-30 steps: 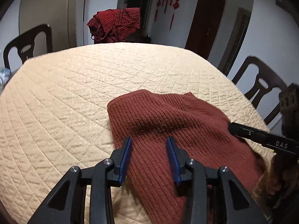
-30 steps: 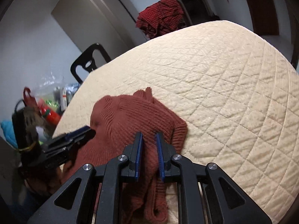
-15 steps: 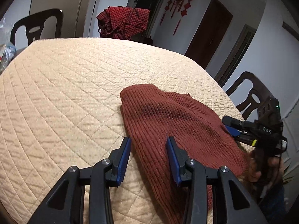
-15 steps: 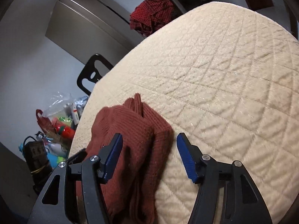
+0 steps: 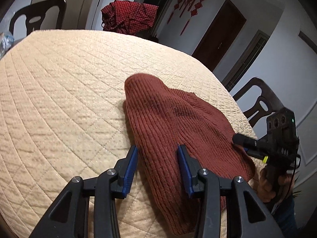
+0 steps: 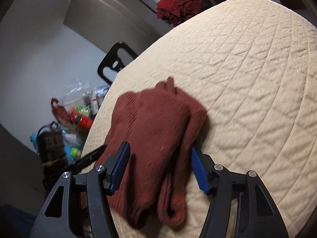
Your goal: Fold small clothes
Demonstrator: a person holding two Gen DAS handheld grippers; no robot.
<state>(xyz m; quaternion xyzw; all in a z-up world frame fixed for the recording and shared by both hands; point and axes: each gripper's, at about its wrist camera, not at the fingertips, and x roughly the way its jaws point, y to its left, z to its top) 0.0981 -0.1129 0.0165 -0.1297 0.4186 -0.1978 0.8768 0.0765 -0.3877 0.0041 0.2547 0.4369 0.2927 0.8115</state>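
A rust-red ribbed knit garment (image 5: 174,123) lies folded in a bundle near the table's front edge; it also shows in the right wrist view (image 6: 154,130). My left gripper (image 5: 158,166) is open, its blue pads on either side of the garment's near edge, holding nothing. My right gripper (image 6: 158,168) is open wide and straddles the garment's near end. In the left wrist view the right gripper (image 5: 249,146) sits at the garment's right edge. In the right wrist view the left gripper (image 6: 89,158) shows at the garment's left.
The round table wears a beige quilted cover (image 5: 59,99). A red checked cloth (image 5: 128,17) hangs over a far chair. Dark chairs stand at left (image 5: 35,19) and right (image 5: 261,101). Bottles and bags (image 6: 79,115) sit beyond the table's left edge.
My right gripper opened from shut on the garment and let it go. The garment settled into a narrower bundle. My left gripper stayed open and shifted slightly left of the garment.
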